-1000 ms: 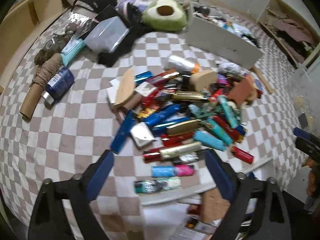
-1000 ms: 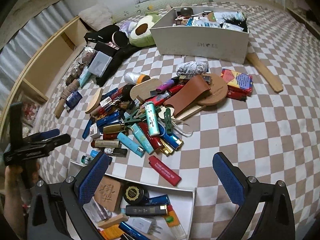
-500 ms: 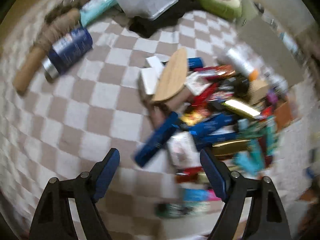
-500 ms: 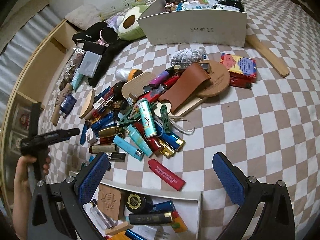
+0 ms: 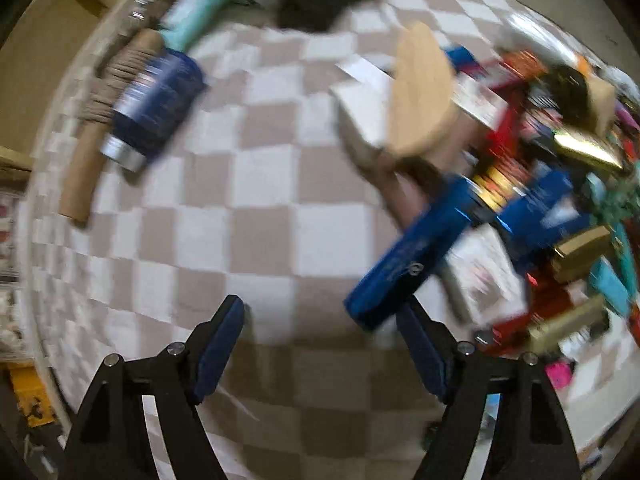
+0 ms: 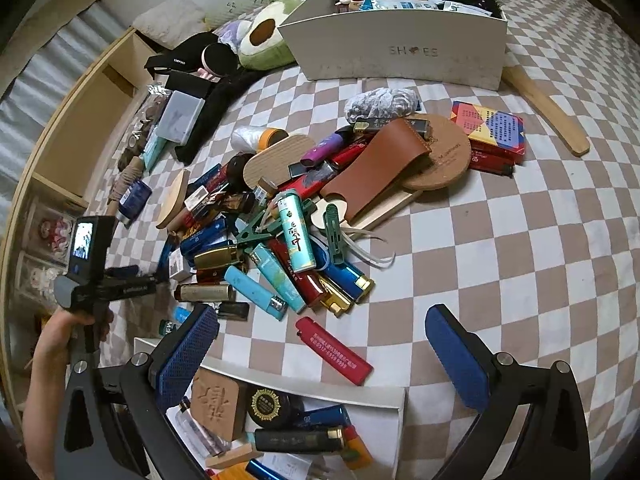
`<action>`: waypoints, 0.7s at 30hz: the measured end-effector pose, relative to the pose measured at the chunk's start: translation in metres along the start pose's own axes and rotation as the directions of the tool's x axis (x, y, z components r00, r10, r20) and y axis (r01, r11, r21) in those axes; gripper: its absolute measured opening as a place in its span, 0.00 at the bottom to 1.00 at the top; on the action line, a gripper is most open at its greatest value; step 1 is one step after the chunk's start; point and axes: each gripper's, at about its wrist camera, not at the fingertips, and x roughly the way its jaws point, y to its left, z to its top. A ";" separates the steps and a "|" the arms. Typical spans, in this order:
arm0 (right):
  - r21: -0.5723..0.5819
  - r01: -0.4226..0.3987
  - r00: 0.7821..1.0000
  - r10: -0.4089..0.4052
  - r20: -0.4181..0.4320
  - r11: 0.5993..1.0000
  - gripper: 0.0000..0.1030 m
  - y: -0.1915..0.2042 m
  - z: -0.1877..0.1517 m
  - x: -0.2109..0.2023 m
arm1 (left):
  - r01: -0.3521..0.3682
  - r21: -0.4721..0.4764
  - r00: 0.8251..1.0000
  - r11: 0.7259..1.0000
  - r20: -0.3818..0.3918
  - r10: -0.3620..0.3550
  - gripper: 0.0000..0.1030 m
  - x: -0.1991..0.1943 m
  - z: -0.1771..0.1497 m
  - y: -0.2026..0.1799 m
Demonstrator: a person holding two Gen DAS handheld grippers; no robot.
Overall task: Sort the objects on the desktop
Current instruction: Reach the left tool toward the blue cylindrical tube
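Both claws gaped: left gripper (image 5: 320, 332), jaws just closing, beside blue lighter (image 5: 404, 264); right gripper (image 6: 320, 344) over red lighter (image 6: 334, 356).

A home bedroom: checkered bedspread (image 6: 520, 240), avocado plush (image 6: 266, 40), pillow (image 6: 168, 20) by the wall

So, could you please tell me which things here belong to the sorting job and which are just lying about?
Part of the job:
- pile of lighters
- red lighter
- blue lighter by the left gripper
- white tray, partly filled

Lying about:
- avocado plush
- shoe box
- wooden paddle
- checkered cover
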 end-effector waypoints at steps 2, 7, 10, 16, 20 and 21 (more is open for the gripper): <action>0.005 0.002 1.000 -0.002 0.000 1.000 1.00 -0.002 0.000 0.000 | -0.076 -0.042 0.997 0.996 0.021 0.077 0.77 0.001 0.003 0.015; 0.014 0.003 1.000 -0.003 -0.002 1.000 1.00 -0.005 0.001 -0.001 | -0.070 -0.211 0.992 0.975 0.084 0.089 0.77 -0.009 0.005 0.059; 0.011 0.000 1.000 0.000 -0.001 1.000 1.00 -0.005 0.001 -0.001 | 0.102 -0.234 0.987 0.967 0.147 -0.068 0.76 -0.019 0.005 0.074; -0.003 -0.002 1.000 0.002 -0.009 1.000 1.00 -0.001 0.000 0.000 | 0.363 -0.186 0.931 0.913 0.120 -0.346 0.80 -0.020 0.009 0.039; -0.015 0.001 1.000 -0.001 -0.011 1.000 1.00 0.001 -0.002 0.000 | 0.411 -0.192 0.912 0.891 0.082 -0.402 0.80 -0.013 0.008 0.016; -0.019 0.003 1.000 -0.003 -0.010 1.000 1.00 0.002 -0.002 0.000 | 0.410 -0.185 0.912 0.893 0.078 -0.402 0.80 -0.011 0.009 0.012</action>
